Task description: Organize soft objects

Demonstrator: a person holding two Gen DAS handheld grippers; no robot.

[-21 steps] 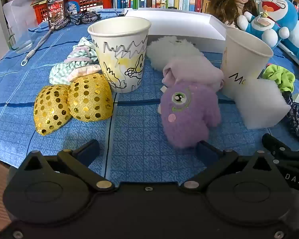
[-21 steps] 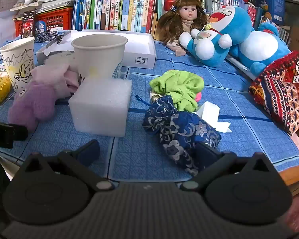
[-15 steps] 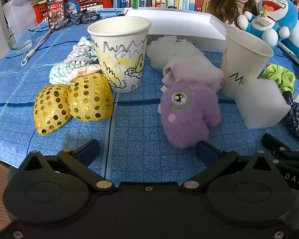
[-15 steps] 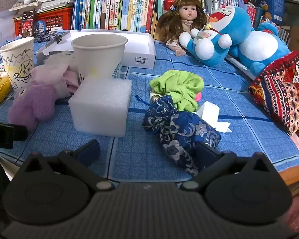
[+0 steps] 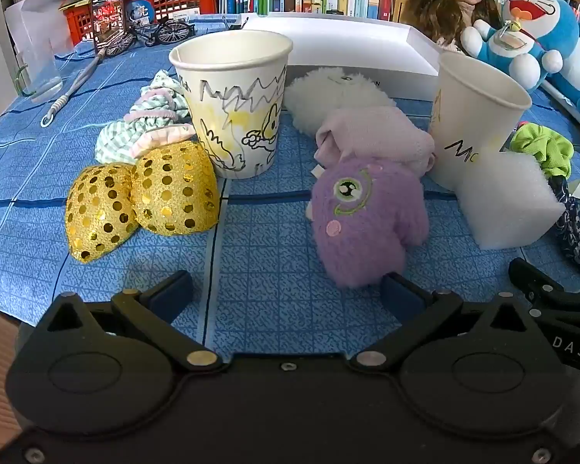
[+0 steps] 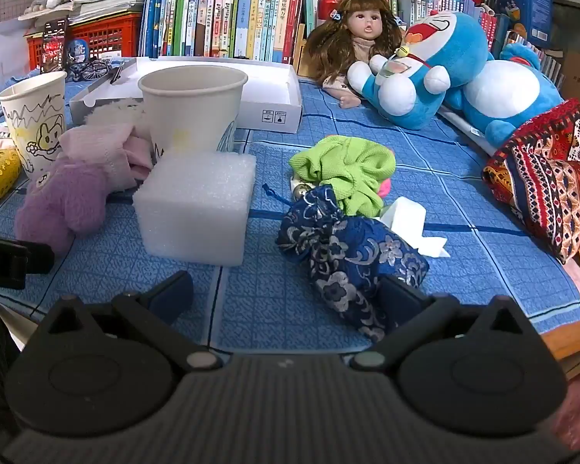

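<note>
Both claws wide open, nothing held, nothing between the pads. Left claw [image 5: 286, 290] hangs over the near edge of the desk [image 5: 251, 232], tilted down; the purple plush [image 5: 363, 216] lies just ahead and slightly right of its centreline, tail end almost touching the right finger [image 5: 402, 295], long axis running away from the claw and a bit left, eye patch facing up. Pink sock [image 5: 379, 135] is draped on its far end, doodled cup [image 5: 232, 100] ahead-left, gold sequin pieces [image 5: 143, 201] further left. Right claw [image 6: 286, 290]: blue floral pouch [image 6: 352, 255] sits ahead-right, its near end against the right finger [image 6: 402, 295], long axis diagonal, far end pointing ahead-left toward the green scrunchie [image 6: 344, 174]. Foam block [image 6: 197, 208] is ahead-left, clear of the left finger. My read: left is nearer the plush, right the pouch; either needs a small shift right to centre the item before closing. No sorting done yet, cups look empty from here.
</note>
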